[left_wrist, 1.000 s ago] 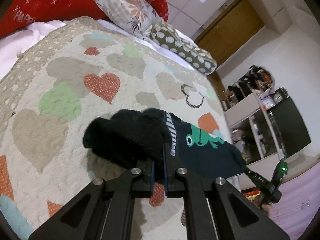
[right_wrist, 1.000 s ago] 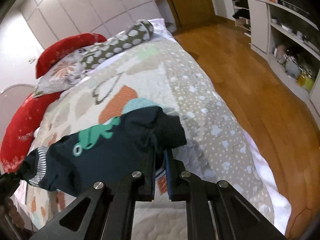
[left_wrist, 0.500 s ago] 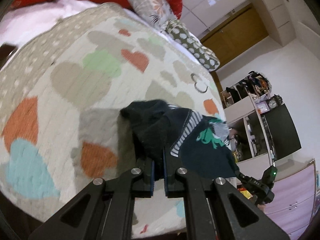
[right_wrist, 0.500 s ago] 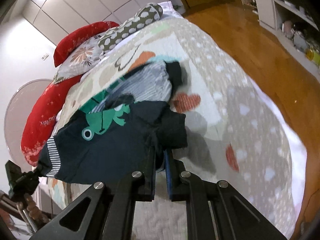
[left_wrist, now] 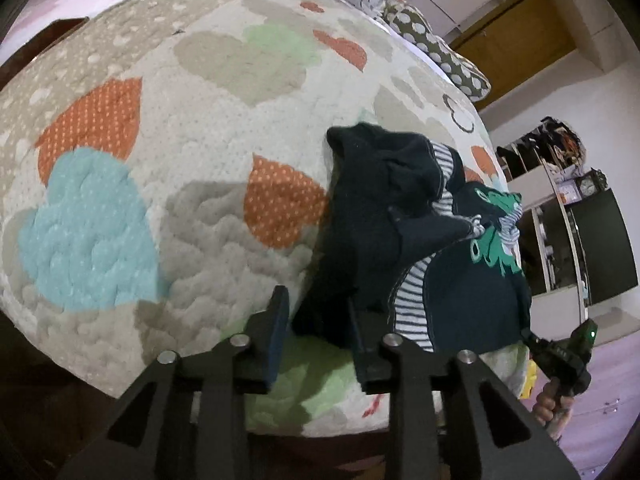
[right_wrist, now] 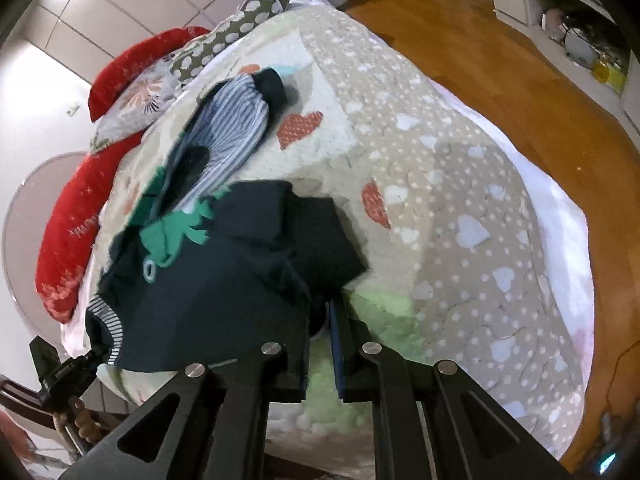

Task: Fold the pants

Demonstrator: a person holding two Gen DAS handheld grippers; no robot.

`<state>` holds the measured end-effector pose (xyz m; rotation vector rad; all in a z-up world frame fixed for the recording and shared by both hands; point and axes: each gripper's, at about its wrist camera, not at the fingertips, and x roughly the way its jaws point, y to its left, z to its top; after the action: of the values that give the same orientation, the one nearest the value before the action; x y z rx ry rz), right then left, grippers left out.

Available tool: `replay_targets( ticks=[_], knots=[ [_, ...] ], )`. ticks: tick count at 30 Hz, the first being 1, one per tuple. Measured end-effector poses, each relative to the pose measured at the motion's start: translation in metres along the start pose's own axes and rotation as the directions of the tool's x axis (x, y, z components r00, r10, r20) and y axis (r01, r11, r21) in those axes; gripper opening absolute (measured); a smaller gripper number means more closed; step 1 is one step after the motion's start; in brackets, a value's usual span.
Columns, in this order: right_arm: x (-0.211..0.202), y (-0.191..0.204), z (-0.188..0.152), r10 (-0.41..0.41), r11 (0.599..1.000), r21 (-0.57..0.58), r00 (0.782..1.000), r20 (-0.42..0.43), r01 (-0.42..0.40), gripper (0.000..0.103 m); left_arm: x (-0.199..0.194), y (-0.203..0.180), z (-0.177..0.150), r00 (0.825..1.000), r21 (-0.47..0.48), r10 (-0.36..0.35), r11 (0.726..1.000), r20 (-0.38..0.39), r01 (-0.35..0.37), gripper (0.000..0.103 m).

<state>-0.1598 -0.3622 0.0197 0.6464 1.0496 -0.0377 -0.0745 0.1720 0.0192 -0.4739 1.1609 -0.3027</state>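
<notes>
Found the left gripper at the bottom centre of the left view, its fingers spread wide, with a loose dark edge of the pants hanging between them and gripped by neither. Noted the bundle just beyond, right of centre: dark navy cloth heaped on the quilt, a striped band showing through its folds and a green frog print toward the right edge. Saw hearts in orange, blue and green across the quilt on the left half of the frame. Made out shelves at the far right.

Found the right gripper at the bottom centre of the right view, drawn narrow and pinching a dark fold of the pants, the cloth draped over the left finger. Saw the navy body spread left of centre, the frog print above it, and a striped leg stretched toward the upper left. Noted the dotted quilt curving away to the right. Saw, farther off, a red pillow along the left edge, a spotted pillow at upper centre, and wooden floor at the upper right.
</notes>
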Motion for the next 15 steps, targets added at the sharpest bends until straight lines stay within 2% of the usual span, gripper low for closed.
replay_targets(
  ticks=[2,6,10,12,13,14,15],
  knots=[
    [-0.003,0.003,0.002,-0.005,1.0,-0.023,1.0,-0.001,0.005,0.015,-0.013,0.001,-0.002,1.0,0.031,-0.013,0.999,0.024,0.012,0.027],
    [-0.022,0.012,0.011,-0.07,0.994,-0.08,0.995,0.068,0.076,0.048,-0.044,0.008,0.002,0.995,0.077,-0.031,0.997,0.097,0.023,0.032],
    [-0.037,0.019,0.031,-0.071,0.993,-0.088,0.989,0.132,0.083,0.053,-0.058,0.008,0.025,0.988,0.063,-0.029,0.998,0.154,0.02,0.039],
    [-0.034,0.025,0.043,-0.063,0.993,-0.091,0.989,0.131,0.075,0.054,-0.055,-0.001,0.04,0.984,0.08,-0.04,0.996,0.171,0.026,0.047],
    [-0.031,0.029,0.049,-0.056,0.993,-0.094,0.99,0.13,0.069,0.054,-0.05,-0.007,0.05,0.984,0.087,-0.05,0.996,0.171,0.036,0.056],
    [-0.026,0.034,0.057,-0.046,0.993,-0.103,0.991,0.129,0.059,0.054,-0.04,-0.014,0.062,0.984,0.093,-0.076,0.994,0.16,0.062,0.063],
    [-0.019,0.041,0.069,-0.042,0.991,-0.119,0.991,0.125,0.057,0.055,-0.03,-0.018,0.071,0.985,0.093,-0.103,0.992,0.141,0.09,0.065]
  ],
)
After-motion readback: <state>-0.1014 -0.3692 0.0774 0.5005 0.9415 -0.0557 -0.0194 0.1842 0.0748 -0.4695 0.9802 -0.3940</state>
